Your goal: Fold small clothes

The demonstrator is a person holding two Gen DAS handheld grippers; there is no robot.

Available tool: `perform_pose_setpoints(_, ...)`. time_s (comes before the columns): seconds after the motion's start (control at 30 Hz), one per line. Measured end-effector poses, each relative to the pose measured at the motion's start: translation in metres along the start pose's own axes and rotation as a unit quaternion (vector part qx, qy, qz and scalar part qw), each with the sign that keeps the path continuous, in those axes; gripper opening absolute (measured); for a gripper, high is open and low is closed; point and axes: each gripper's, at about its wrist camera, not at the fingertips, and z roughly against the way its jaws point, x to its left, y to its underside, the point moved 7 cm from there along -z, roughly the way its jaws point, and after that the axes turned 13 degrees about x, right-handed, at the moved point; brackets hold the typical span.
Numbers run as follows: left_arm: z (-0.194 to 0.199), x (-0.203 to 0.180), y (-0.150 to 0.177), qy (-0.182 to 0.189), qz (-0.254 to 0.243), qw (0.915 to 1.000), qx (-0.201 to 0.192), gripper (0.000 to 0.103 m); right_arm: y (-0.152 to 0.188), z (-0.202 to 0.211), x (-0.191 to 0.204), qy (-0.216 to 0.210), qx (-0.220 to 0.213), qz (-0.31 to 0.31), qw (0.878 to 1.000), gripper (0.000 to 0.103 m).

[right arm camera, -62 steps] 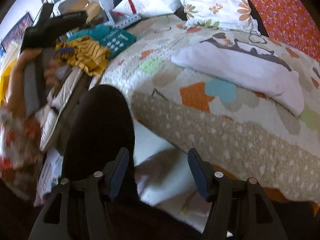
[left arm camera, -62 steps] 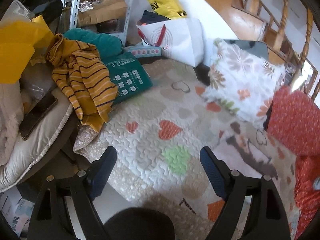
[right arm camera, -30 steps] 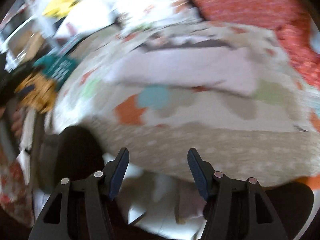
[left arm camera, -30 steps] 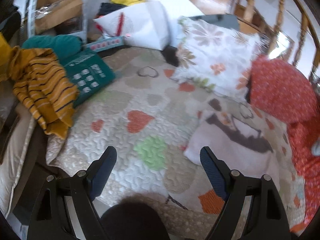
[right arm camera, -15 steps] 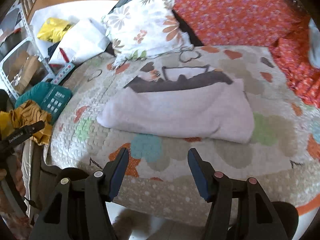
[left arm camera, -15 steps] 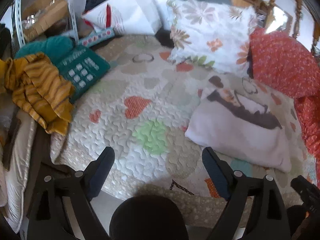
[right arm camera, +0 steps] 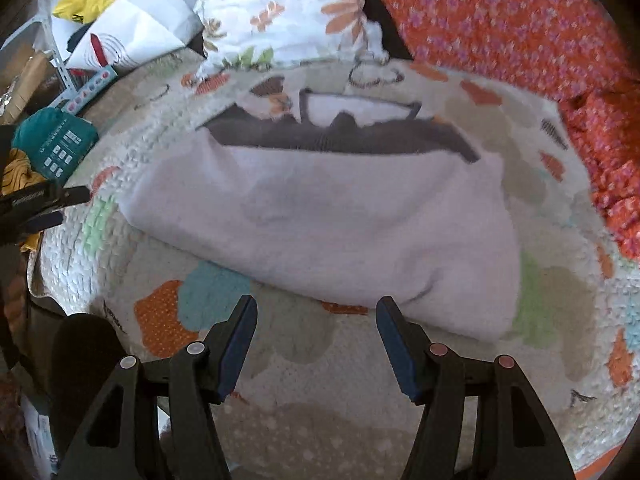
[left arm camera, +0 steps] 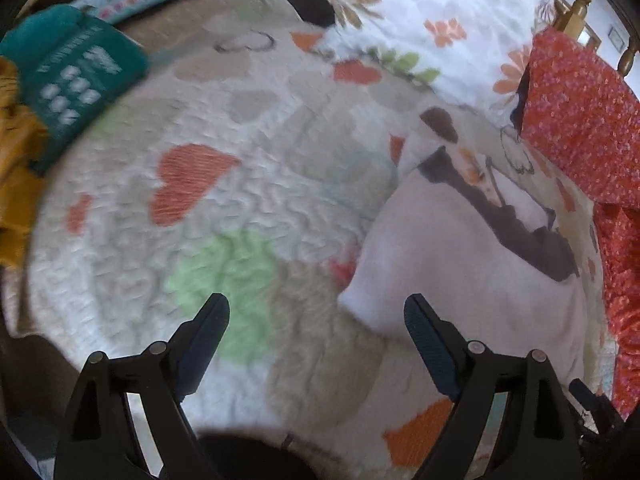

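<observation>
A pale pink garment with a dark brown collar band (right arm camera: 332, 216) lies folded in half on the heart-patterned quilt (right arm camera: 304, 332). It also shows in the left wrist view (left arm camera: 472, 276), at the right. My right gripper (right arm camera: 316, 320) is open and empty, just in front of the garment's near folded edge. My left gripper (left arm camera: 316, 320) is open and empty over the quilt (left arm camera: 224, 208), its right finger beside the garment's left corner. The left gripper also appears at the left edge of the right wrist view (right arm camera: 36, 208).
A floral pillow (right arm camera: 276, 8) and an orange flowered blanket (right arm camera: 500, 28) lie behind the garment. A teal package (left arm camera: 76, 76) and a mustard striped garment (left arm camera: 16, 168) sit at the quilt's left edge. A white bag (right arm camera: 132, 36) stands at the back left.
Both grippers have moved forward and down toward the pink garment, which now fills more of each view. The left gripper swung right, away from the striped garment.
</observation>
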Motion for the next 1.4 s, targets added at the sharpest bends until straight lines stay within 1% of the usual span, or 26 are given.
perform_pose_setpoints(0.1, -0.024, -0.004, -0.013, 0.016, 0.001, 0.9997, 0.017, 0.088, -0.011, -0.015, 0.007, -0.018, 0.004, 0.001, 1.000, 0.067)
perform_pose_setpoints(0.23, -0.047, -0.005, -0.016, 0.026, 0.010, 0.9993, 0.024, 0.088, -0.044, -0.024, 0.029, -0.057, 0.004, 0.013, 0.998, 0.067)
perform_pose_setpoints(0.3, -0.047, -0.004, -0.015, 0.027, 0.008, 0.9996, 0.007, 0.080, -0.069, -0.030, 0.047, -0.081, 0.009, 0.019, 0.996, 0.067)
perform_pose_setpoints(0.37, -0.044, -0.003, -0.014, 0.030, 0.008, 0.9995, -0.001, 0.045, -0.090, -0.038, 0.065, -0.099, 0.015, 0.025, 0.995, 0.067)
perform_pose_setpoints(0.4, -0.044, -0.003, -0.012, 0.052, 0.011, 0.9986, 0.005, 0.035, -0.101, -0.043, 0.076, -0.108, 0.020, 0.030, 0.993, 0.067)
perform_pose_setpoints(0.43, -0.045, -0.003, -0.011, 0.077, 0.017, 0.9968, 0.014, 0.021, -0.114, -0.050, 0.088, -0.114, 0.026, 0.037, 0.992, 0.067)
perform_pose_setpoints(0.47, -0.045, -0.004, -0.008, 0.100, 0.025, 0.9944, 0.023, 0.012, -0.124, -0.056, 0.099, -0.116, 0.032, 0.044, 0.992, 0.067)
perform_pose_setpoints(0.5, -0.047, -0.004, -0.005, 0.114, 0.030, 0.9926, 0.030, 0.012, -0.135, -0.063, 0.111, -0.115, 0.038, 0.053, 0.991, 0.067)
perform_pose_setpoints(0.6, -0.043, -0.004, 0.006, 0.122, 0.032, 0.9915, 0.032, 0.012, -0.163, -0.089, 0.150, -0.110, 0.066, 0.072, 0.989, 0.067)
perform_pose_setpoints(0.67, -0.036, 0.000, 0.013, 0.130, 0.035, 0.9902, 0.035, 0.012, -0.171, -0.102, 0.166, -0.102, 0.084, 0.079, 0.988, 0.069)
perform_pose_setpoints(0.7, -0.032, 0.004, 0.017, 0.131, 0.036, 0.9901, 0.036, 0.012, -0.174, -0.109, 0.172, -0.090, 0.091, 0.081, 0.989, 0.069)
perform_pose_setpoints(0.8, -0.021, 0.021, 0.026, 0.126, 0.048, 0.9902, 0.034, 0.013, -0.175, -0.122, 0.190, -0.034, 0.097, 0.095, 0.990, 0.072)
perform_pose_setpoints(0.83, -0.018, 0.026, 0.029, 0.123, 0.050, 0.9905, 0.035, 0.016, -0.173, -0.125, 0.194, -0.008, 0.096, 0.100, 0.990, 0.072)
perform_pose_setpoints(0.87, -0.014, 0.033, 0.032, 0.118, 0.054, 0.9910, 0.035, 0.023, -0.171, -0.130, 0.197, 0.018, 0.097, 0.103, 0.990, 0.074)
perform_pose_setpoints(0.93, -0.009, 0.042, 0.037, 0.112, 0.062, 0.9911, 0.035, 0.029, -0.165, -0.139, 0.203, 0.067, 0.095, 0.115, 0.987, 0.078)
perform_pose_setpoints(1.0, -0.001, 0.049, 0.041, 0.110, 0.070, 0.9909, 0.034, 0.030, -0.161, -0.145, 0.212, 0.119, 0.082, 0.140, 0.980, 0.078)
perform_pose_setpoints(1.03, 0.003, 0.052, 0.043, 0.107, 0.073, 0.9911, 0.030, 0.031, -0.161, -0.144, 0.214, 0.134, 0.070, 0.144, 0.978, 0.071)
perform_pose_setpoints(1.07, 0.007, 0.054, 0.044, 0.104, 0.075, 0.9915, 0.026, 0.031, -0.160, -0.143, 0.215, 0.133, 0.067, 0.142, 0.979, 0.053)
perform_pose_setpoints(1.1, 0.012, 0.058, 0.047, 0.097, 0.077, 0.9920, 0.020, 0.032, -0.160, -0.141, 0.214, 0.133, 0.066, 0.136, 0.980, 0.041)
perform_pose_setpoints(1.13, 0.016, 0.059, 0.048, 0.093, 0.079, 0.9923, 0.016, 0.033, -0.161, -0.138, 0.209, 0.146, 0.063, 0.125, 0.979, 0.031)
perform_pose_setpoints(1.17, 0.021, 0.060, 0.050, 0.090, 0.081, 0.9925, 0.012, 0.034, -0.162, -0.135, 0.205, 0.132, 0.062, 0.116, 0.982, 0.027)
perform_pose_setpoints(1.23, 0.031, 0.059, 0.053, 0.083, 0.082, 0.9931, 0.003, 0.035, -0.164, -0.129, 0.195, 0.096, 0.061, 0.101, 0.988, 0.023)
perform_pose_setpoints(1.27, 0.035, 0.056, 0.053, 0.079, 0.081, 0.9936, -0.002, 0.036, -0.166, -0.124, 0.189, 0.079, 0.062, 0.093, 0.991, 0.022)
perform_pose_setpoints(1.3, 0.040, 0.053, 0.054, 0.074, 0.078, 0.9942, -0.007, 0.037, -0.168, -0.116, 0.180, 0.048, 0.058, 0.078, 0.994, 0.021)
perform_pose_setpoints(1.33, 0.045, 0.048, 0.055, 0.070, 0.075, 0.9947, -0.011, 0.040, -0.171, -0.109, 0.174, 0.028, 0.054, 0.065, 0.996, 0.021)
perform_pose_setpoints(1.4, 0.052, 0.038, 0.054, 0.063, 0.069, 0.9955, -0.016, 0.043, -0.177, -0.090, 0.153, -0.010, 0.037, 0.034, 0.999, 0.021)
